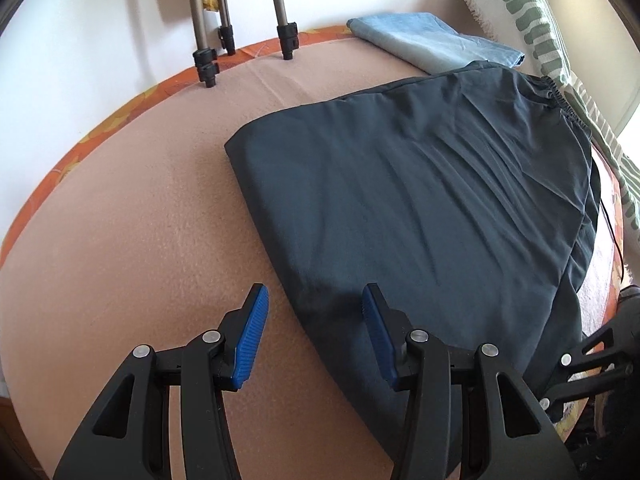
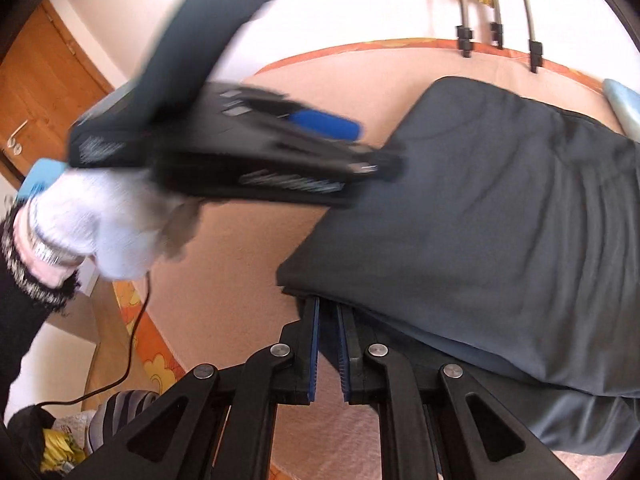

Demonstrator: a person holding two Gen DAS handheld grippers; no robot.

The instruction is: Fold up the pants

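Dark grey pants (image 1: 420,200) lie folded over on a pink blanket (image 1: 140,240), elastic waistband at the far right. My left gripper (image 1: 316,304) is open just above the pants' near left edge, holding nothing. In the right wrist view the pants (image 2: 500,208) fill the right side. My right gripper (image 2: 328,304) is nearly shut with its tips under the near corner of the pants, pinching the fabric edge. The left gripper (image 2: 352,136) shows blurred there, held by a white-gloved hand (image 2: 108,232).
Folded light blue jeans (image 1: 424,40) lie at the back of the bed. Tripod legs (image 1: 224,40) stand at the far edge by the white wall. A green-patterned pillow (image 1: 568,60) lies at right. A wooden door (image 2: 44,92) and black cable (image 2: 132,340) are left.
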